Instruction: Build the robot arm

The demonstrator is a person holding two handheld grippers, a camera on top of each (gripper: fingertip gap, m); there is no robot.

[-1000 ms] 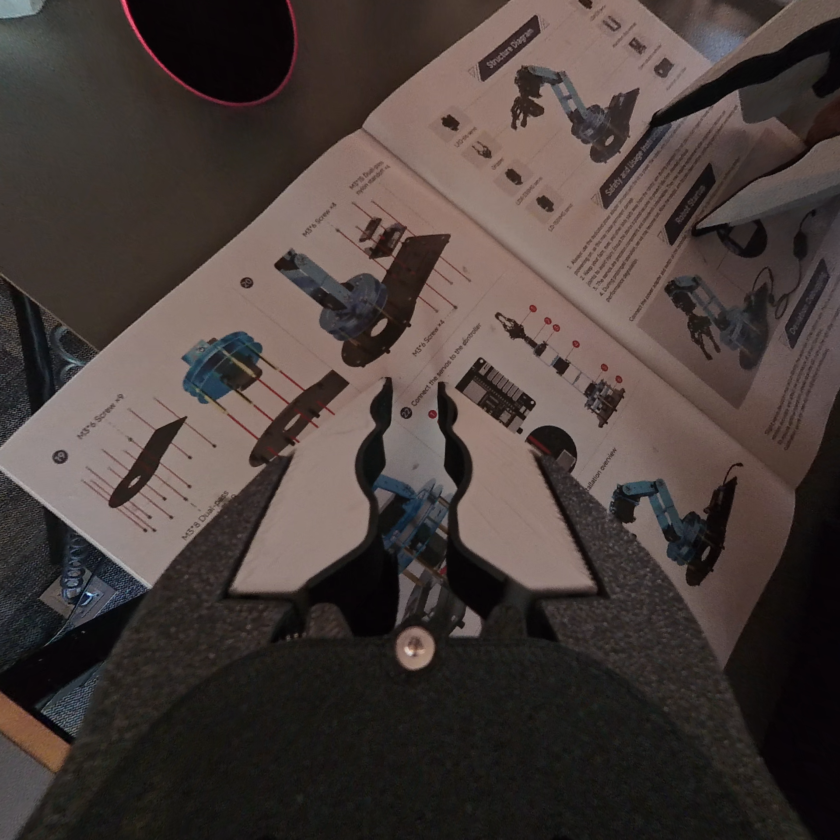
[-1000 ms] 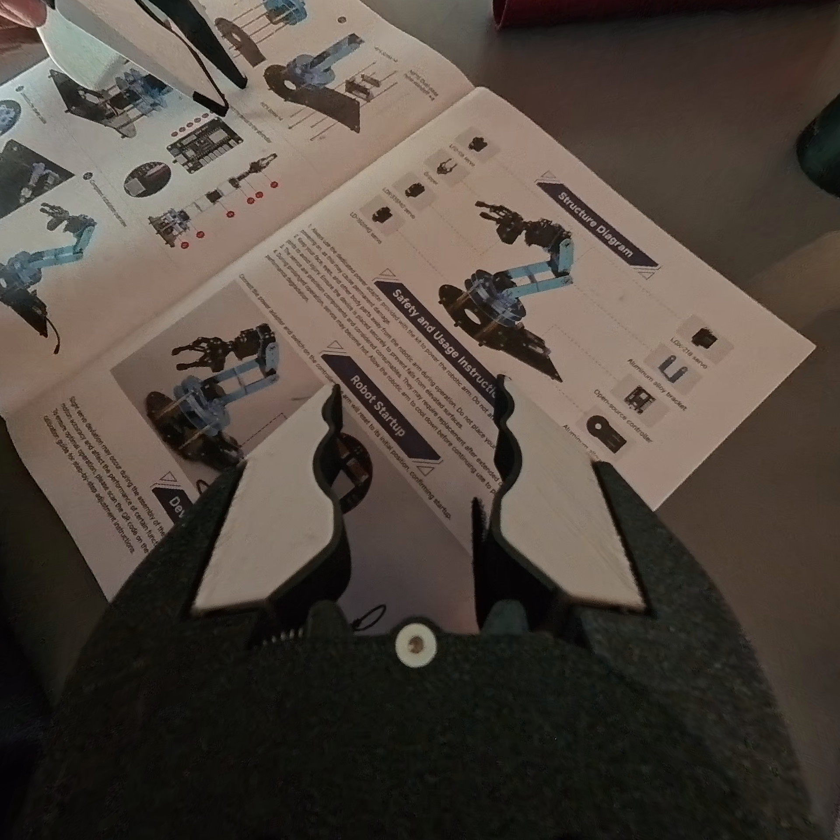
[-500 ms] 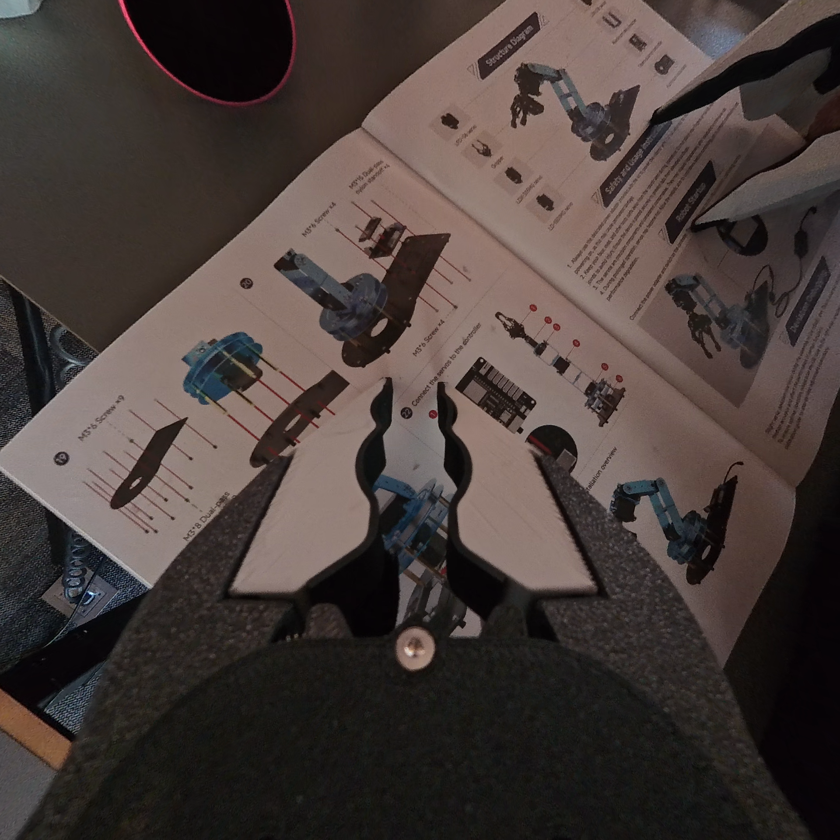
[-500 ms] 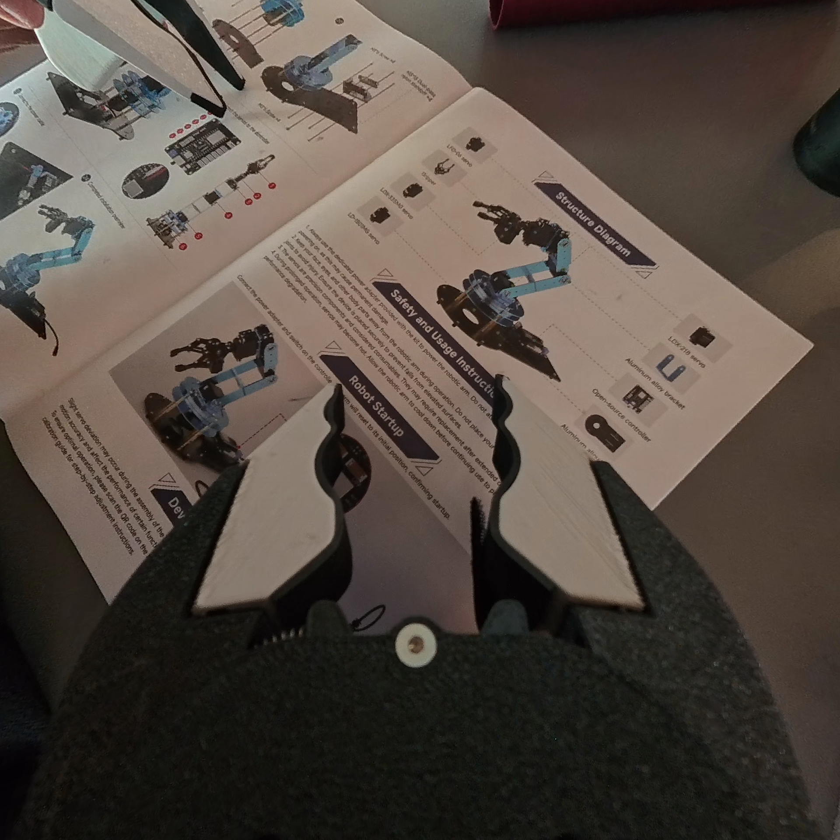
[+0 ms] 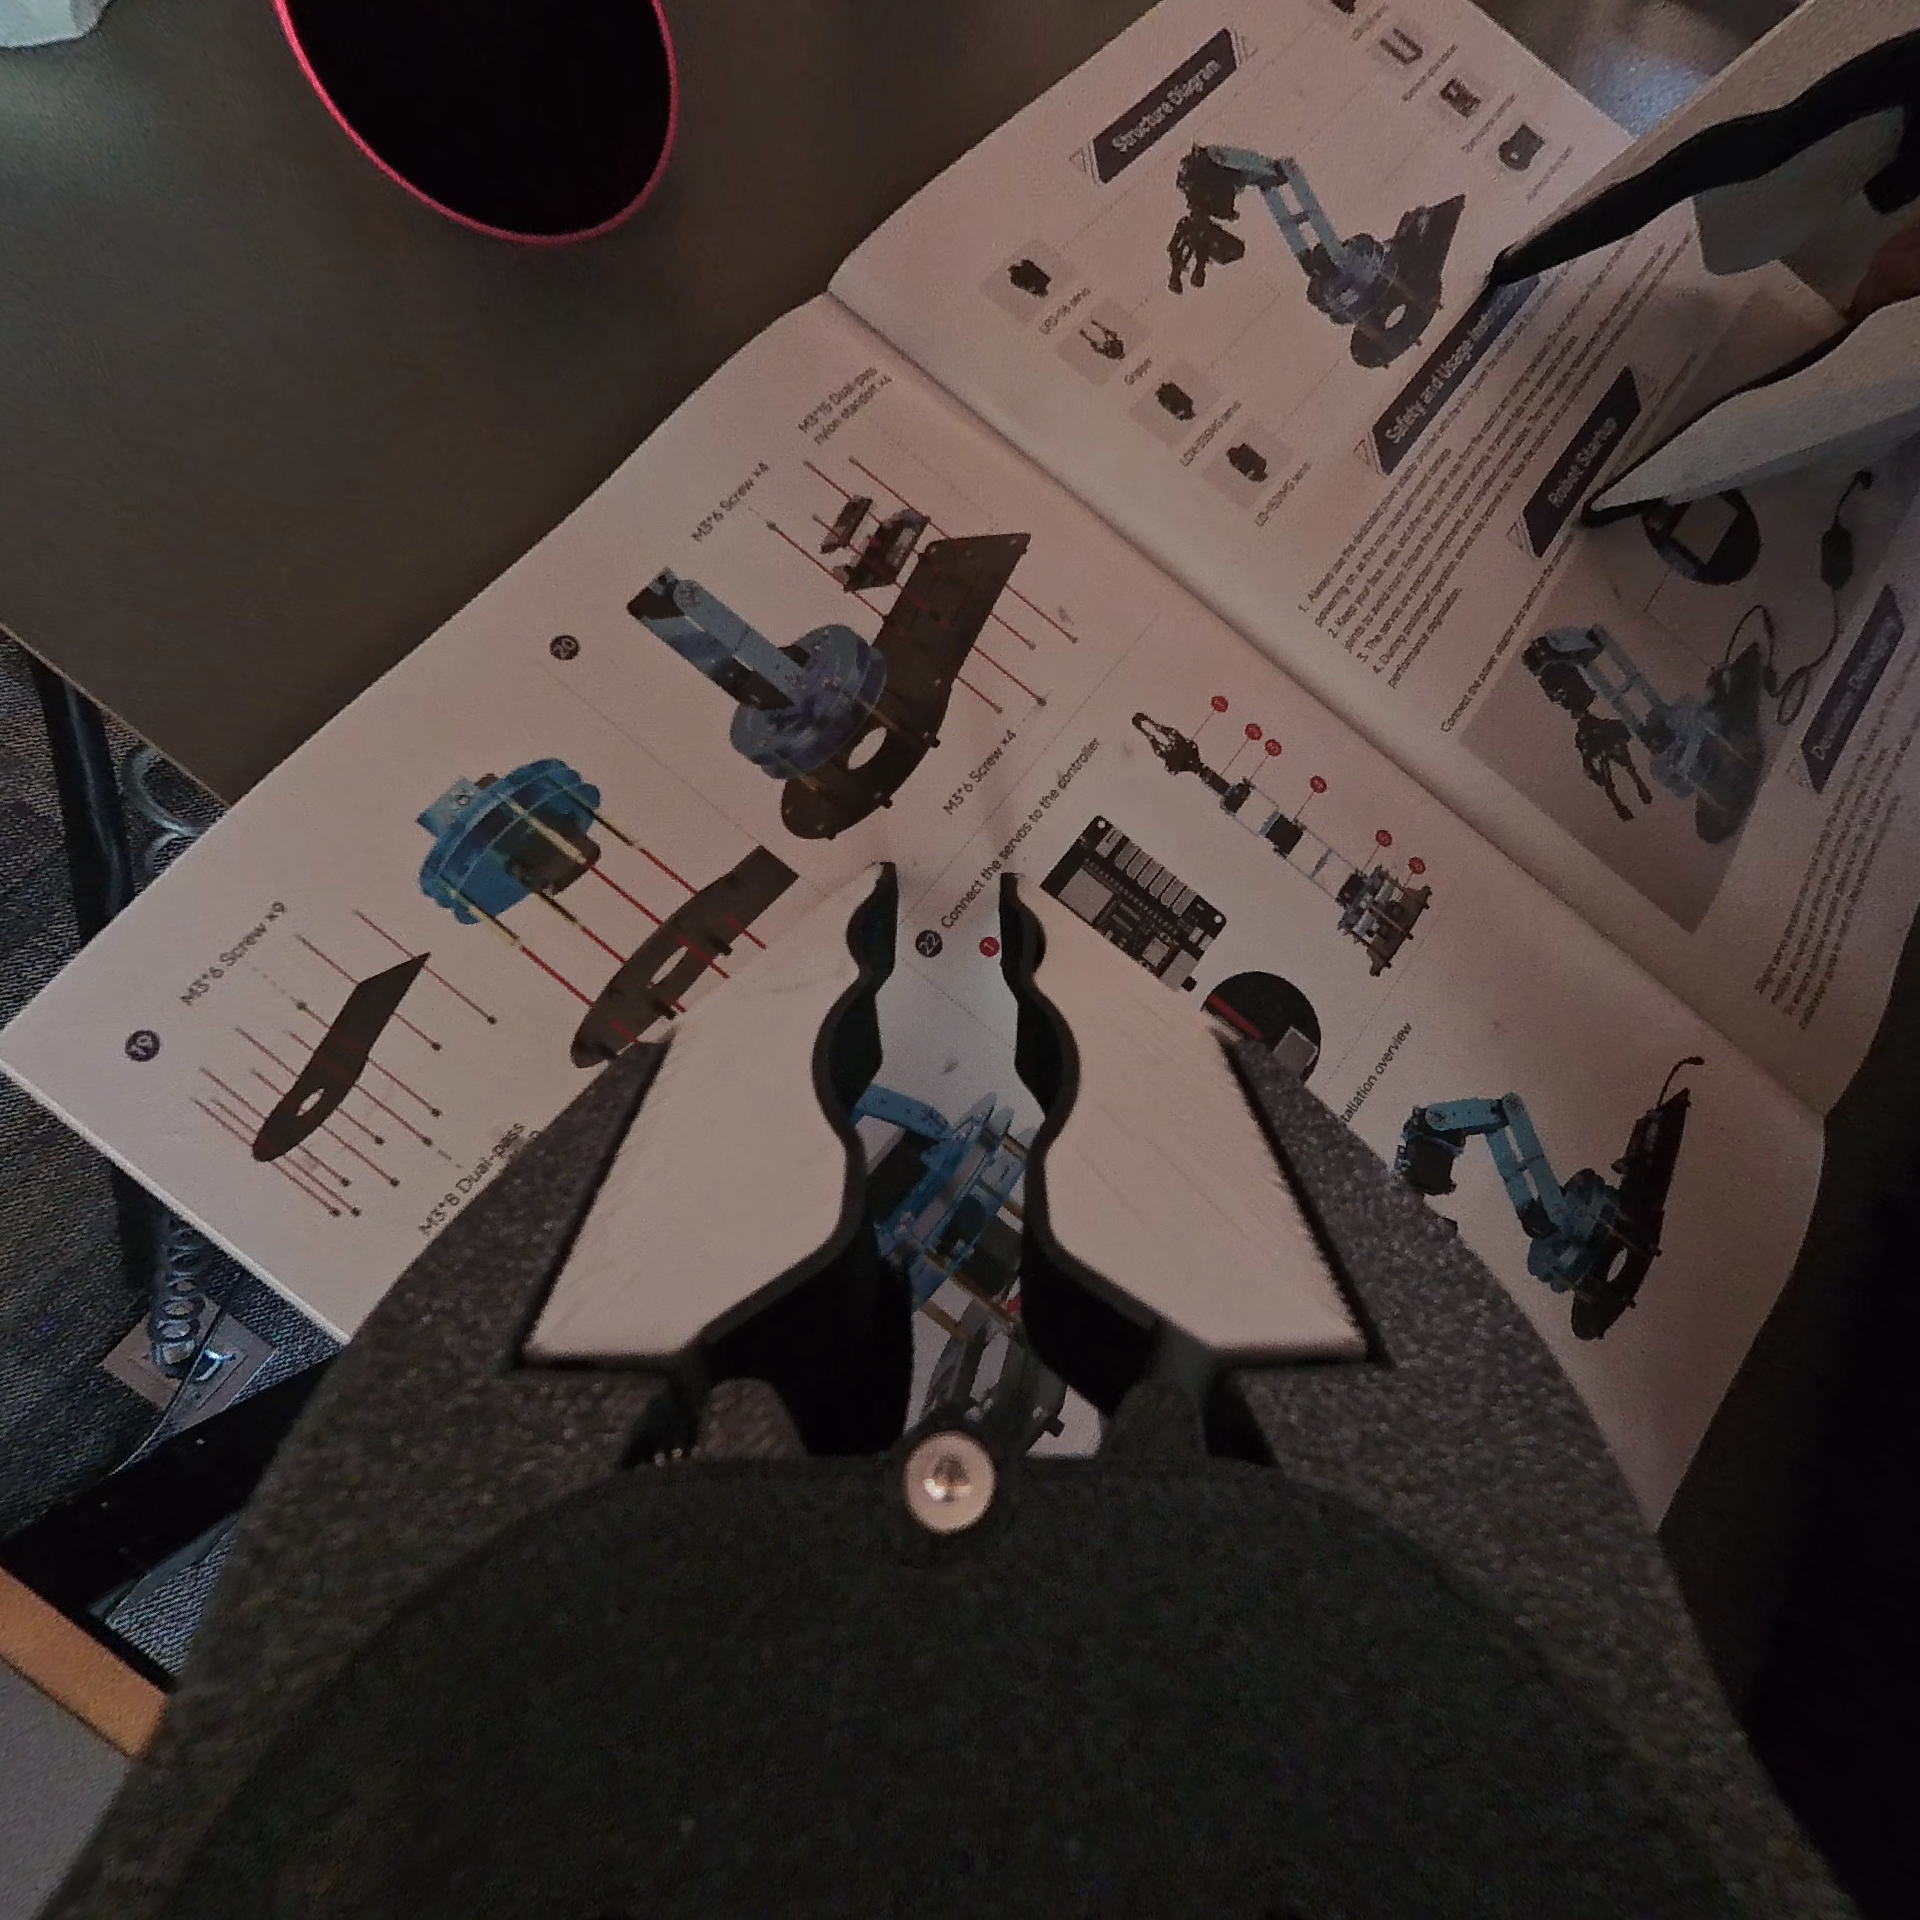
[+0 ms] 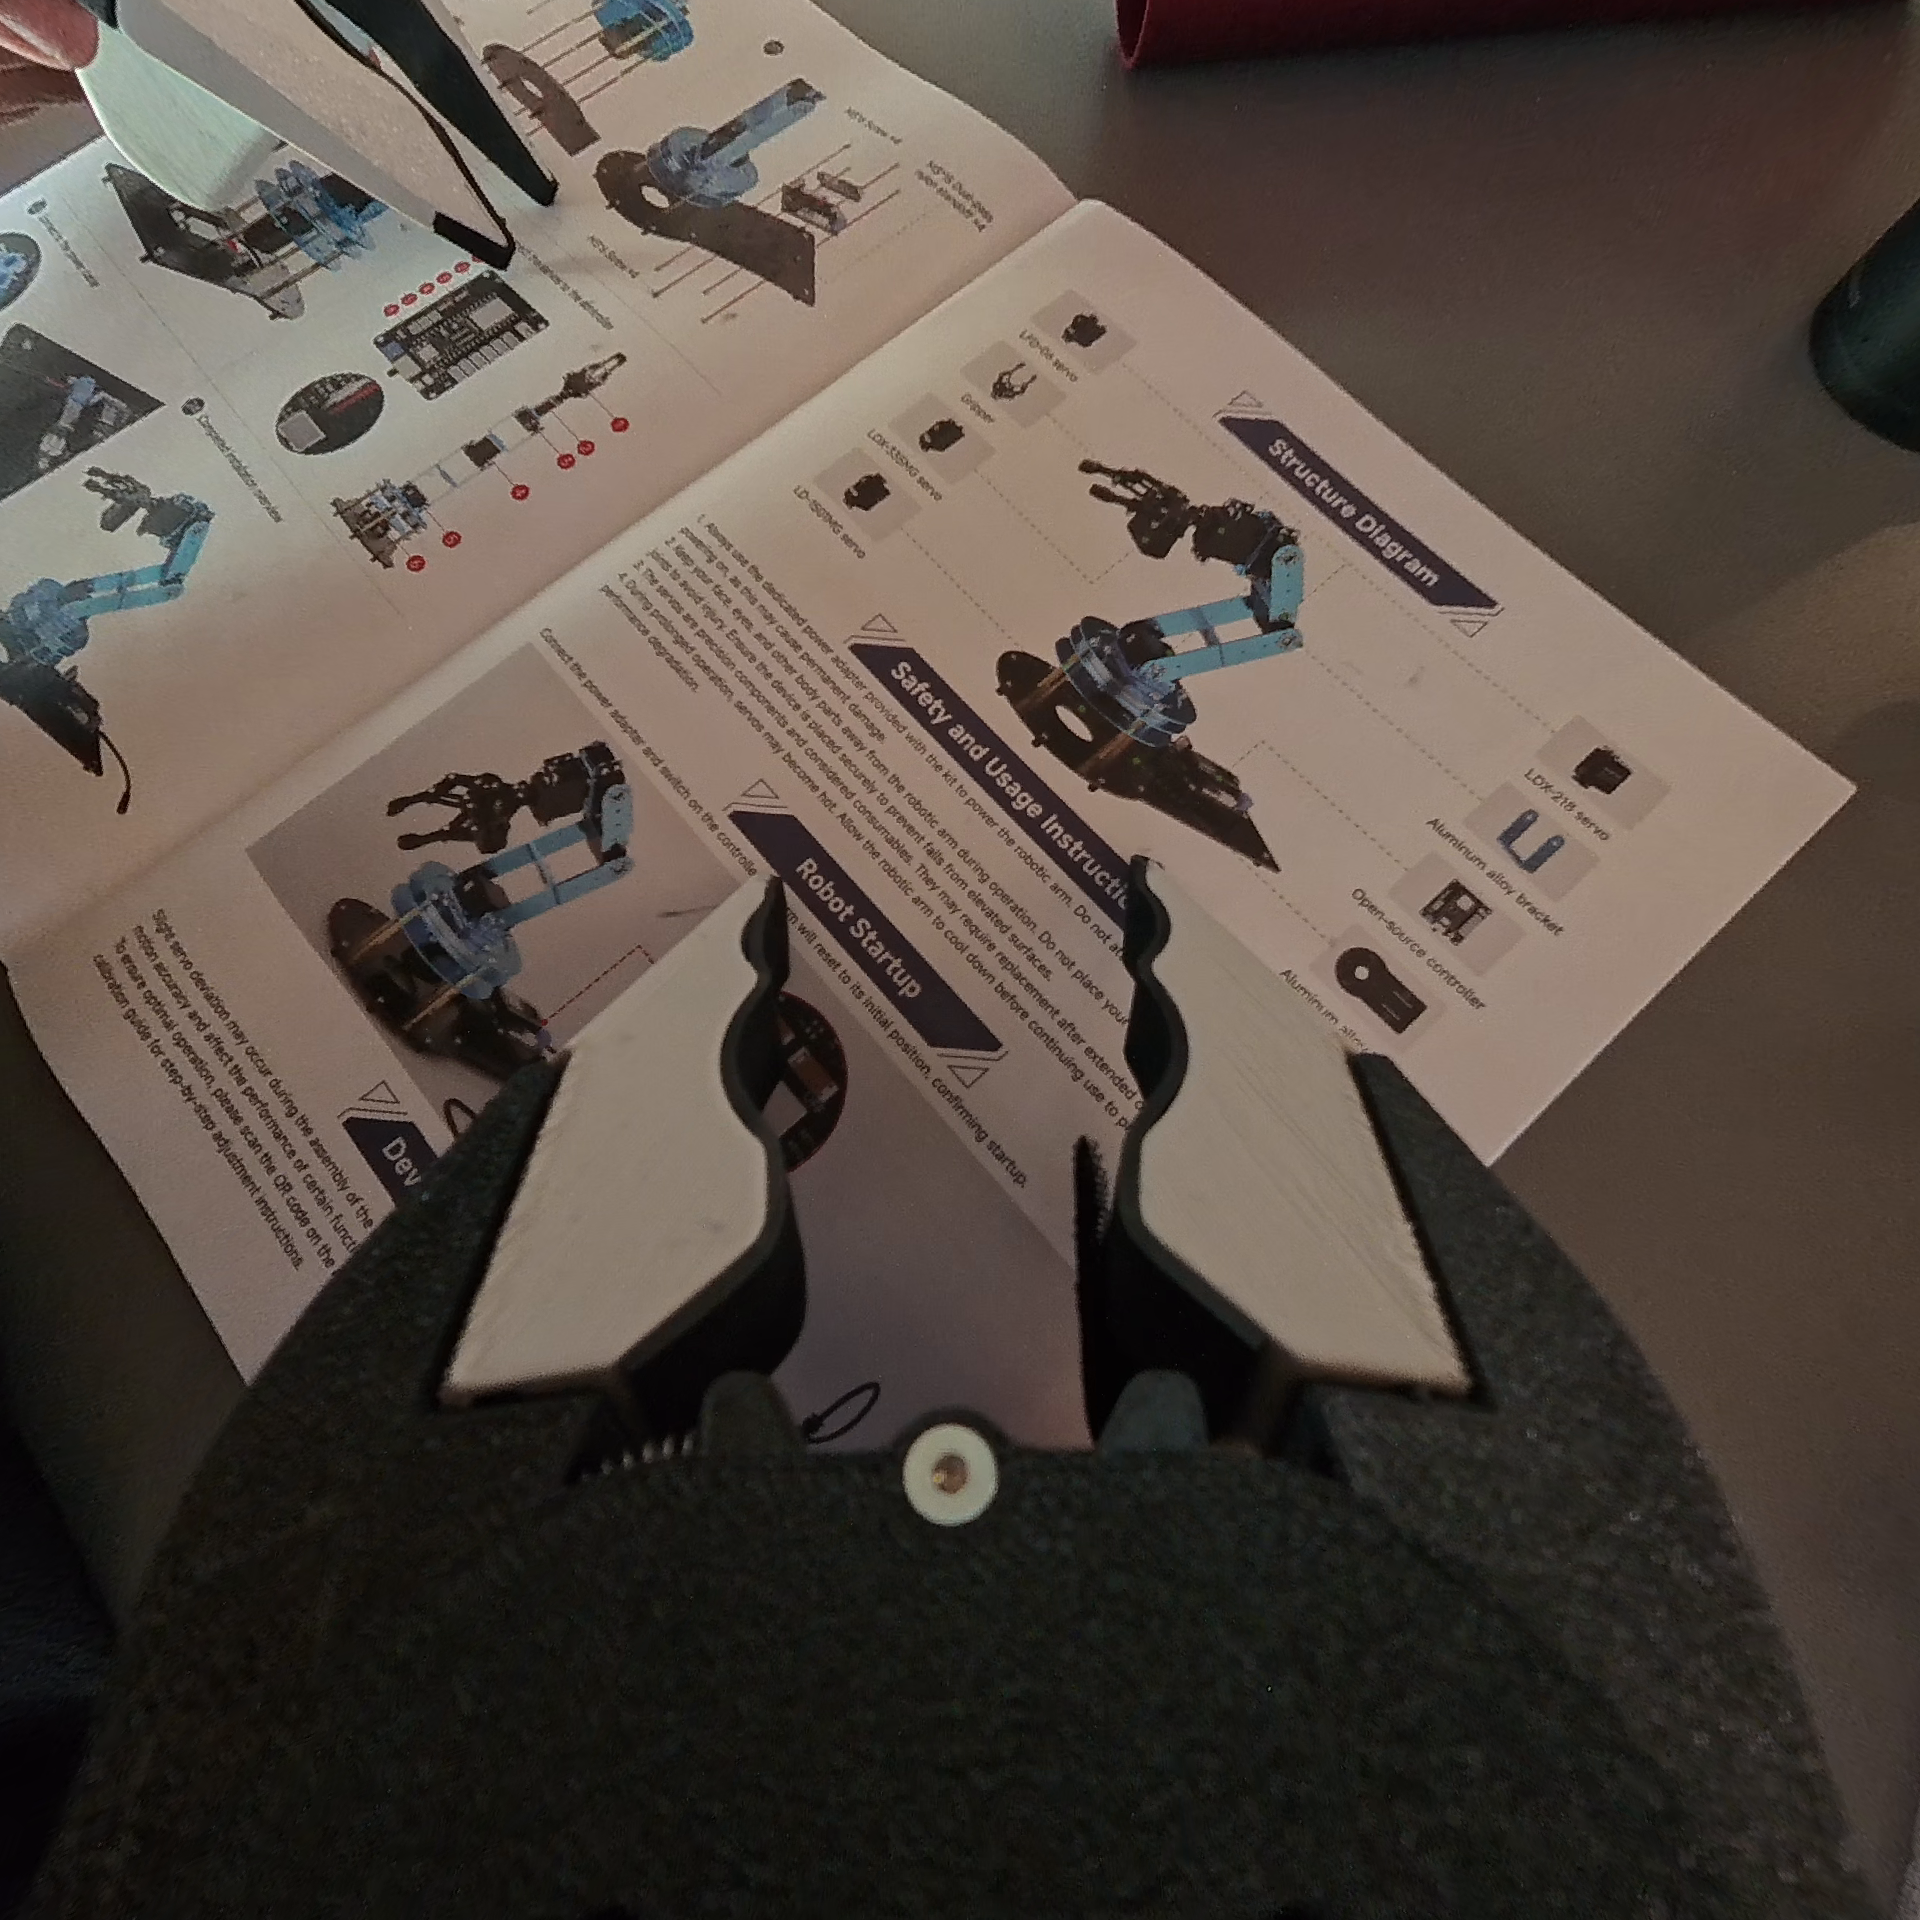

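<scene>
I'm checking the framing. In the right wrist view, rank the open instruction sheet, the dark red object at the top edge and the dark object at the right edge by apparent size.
1. instruction sheet
2. dark red object, cut off by the frame
3. dark object, also cut off

True sizes of the last two cannot be told.

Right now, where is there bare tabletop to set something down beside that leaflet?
Bare table lies beyond the unfolded leaflet, between the red-rimmed round object and the dark object. The leaflet's panels fill the middle, with the left gripper and right gripper over them, both empty.
</scene>
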